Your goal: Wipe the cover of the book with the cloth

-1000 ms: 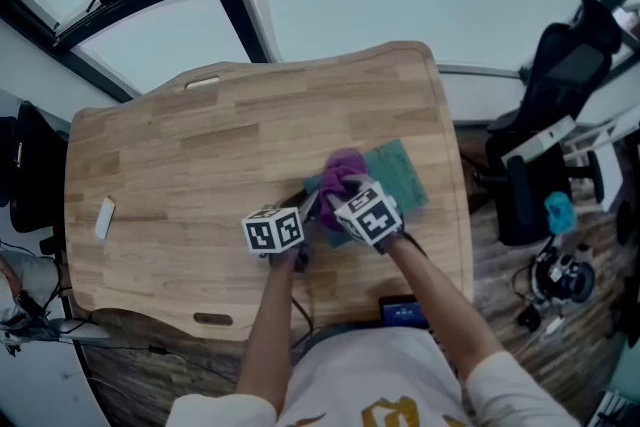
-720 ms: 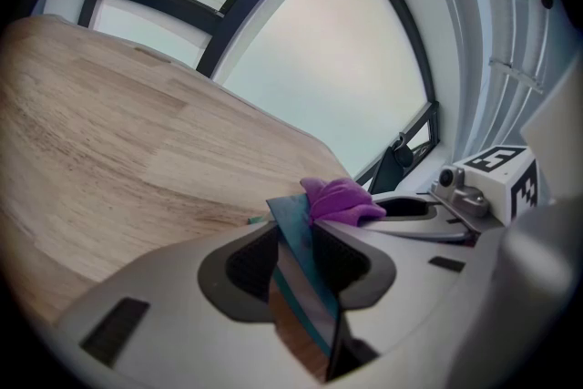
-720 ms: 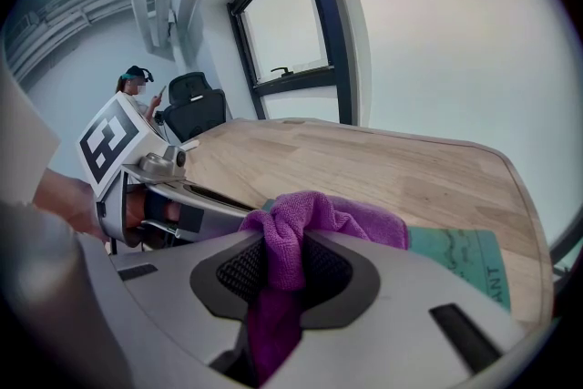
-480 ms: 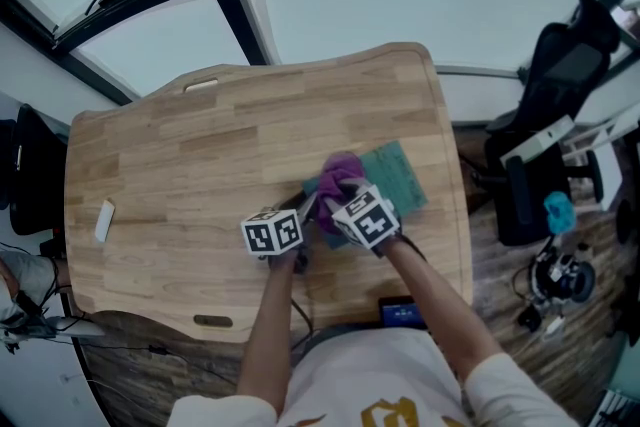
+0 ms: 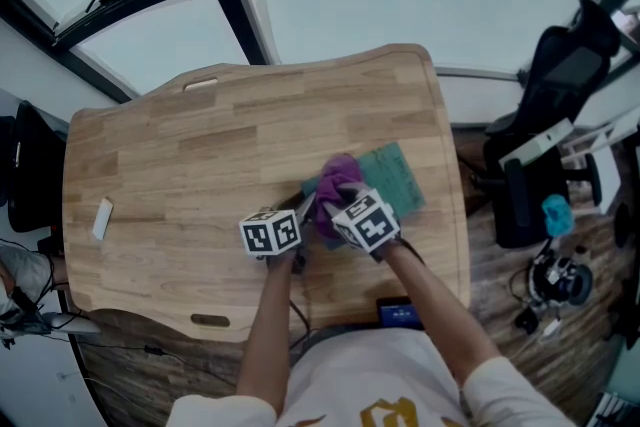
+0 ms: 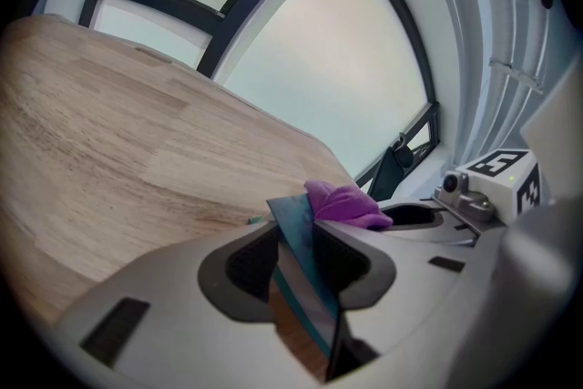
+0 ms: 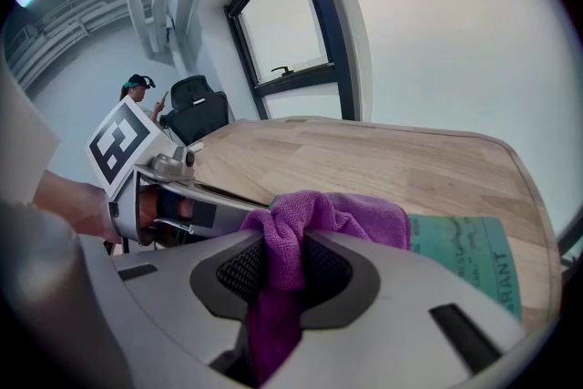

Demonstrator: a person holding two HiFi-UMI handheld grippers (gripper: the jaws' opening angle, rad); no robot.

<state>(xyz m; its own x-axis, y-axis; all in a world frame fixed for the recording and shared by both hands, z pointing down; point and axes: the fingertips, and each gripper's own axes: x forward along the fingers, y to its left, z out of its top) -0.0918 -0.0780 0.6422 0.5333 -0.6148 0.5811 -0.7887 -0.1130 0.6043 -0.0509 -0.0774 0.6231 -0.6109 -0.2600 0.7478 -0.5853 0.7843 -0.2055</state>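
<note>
**A:** What does each tool have at this moment?

**B:** My left gripper (image 6: pixel 296 241) is closed on the left end of the thin teal book (image 5: pixel 395 170). The edge of the cover is pinched between its two pads. My right gripper (image 7: pixel 284 264) is closed on a bunch of the soft purple cloth (image 7: pixel 339 212). The fabric fills the gap between the jaws and hangs out below them.

**A:** And where does the teal book lie?

**B:** It lies on the pale wooden table top with rounded corners (image 5: pixel 180 145), toward the right side and close to me, a little askew. The purple cloth rests on the left part of the book, just in front of the two grippers. That end is covered and the far right end is bare.

**A:** Why do you hold the book at all?

**B:** I judge it serves as an anchor. A light book would slide over the smooth wood when the cloth drags on it, so one tool pins an end and the other rubs. The cloth is gripped as a wad, which I think gives a thick pad to press down.

**A:** How far along is the work?

**B:** I cannot say how much is already wiped. The cloth is on the cover, so I take this as the wiping step. The bare right end is probably what remains.
</note>
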